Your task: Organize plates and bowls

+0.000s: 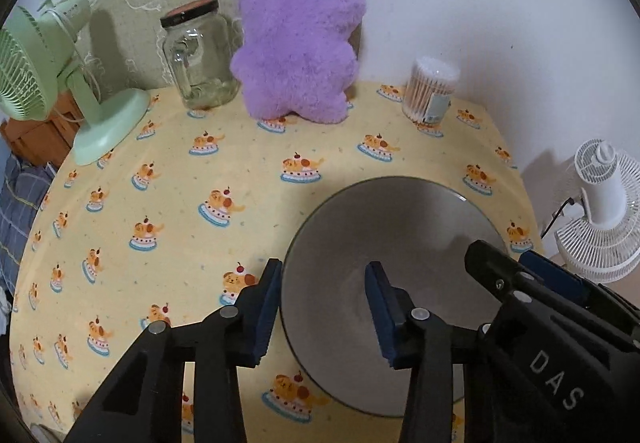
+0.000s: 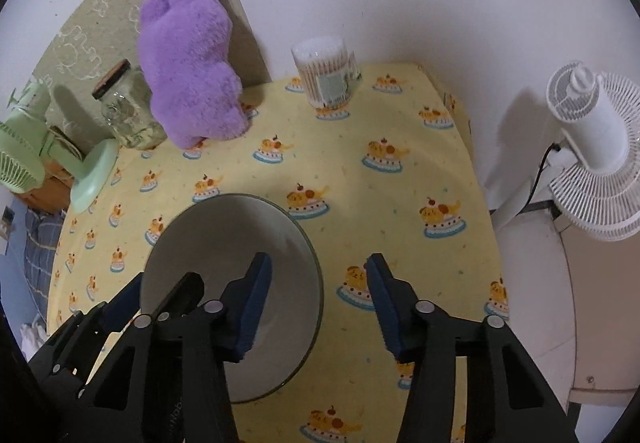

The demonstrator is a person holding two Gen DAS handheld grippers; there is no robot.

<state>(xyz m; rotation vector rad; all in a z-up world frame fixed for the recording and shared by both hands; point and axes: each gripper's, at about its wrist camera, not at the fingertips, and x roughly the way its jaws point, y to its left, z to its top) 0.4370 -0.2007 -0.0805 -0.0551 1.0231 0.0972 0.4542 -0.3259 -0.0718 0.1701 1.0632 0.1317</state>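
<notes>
- A grey bowl [image 1: 384,243] stands upright on the worktop [image 1: 200,171], which is covered with a yellow cloth printed with small dog-and-cake pictures.
- The bowl is on the near right part of the worktop in the left wrist view, well apart from the things at the back.
- The left hand-held gripper [image 1: 324,311] straddles the left rim of the bowl: one blue finger [image 1: 266,307] is outside the wall, the other is inside the bowl.
- Its jaws are partly spread, and the pads do not visibly press on the wall.
- The right hand-held gripper [image 2: 318,307] straddles the right rim of the same bowl [image 2: 224,227]: one finger is inside the bowl, the other is over the cloth outside.
- Its jaws are also partly spread, with a clear gap between the outer pad and the rim.
- At the back of the worktop a purple plush toy [image 1: 300,39] leans against the wall.
- Just beside it on the left stands a glass jar [image 1: 200,55] with a dark lid.
- A green desk fan [image 1: 52,71] stands at the back left corner.
- A clear tub of cotton swabs [image 1: 432,91] stands at the back right, near the wall.
- A white fan [image 2: 592,147] stands beyond the right edge of the worktop.
</notes>
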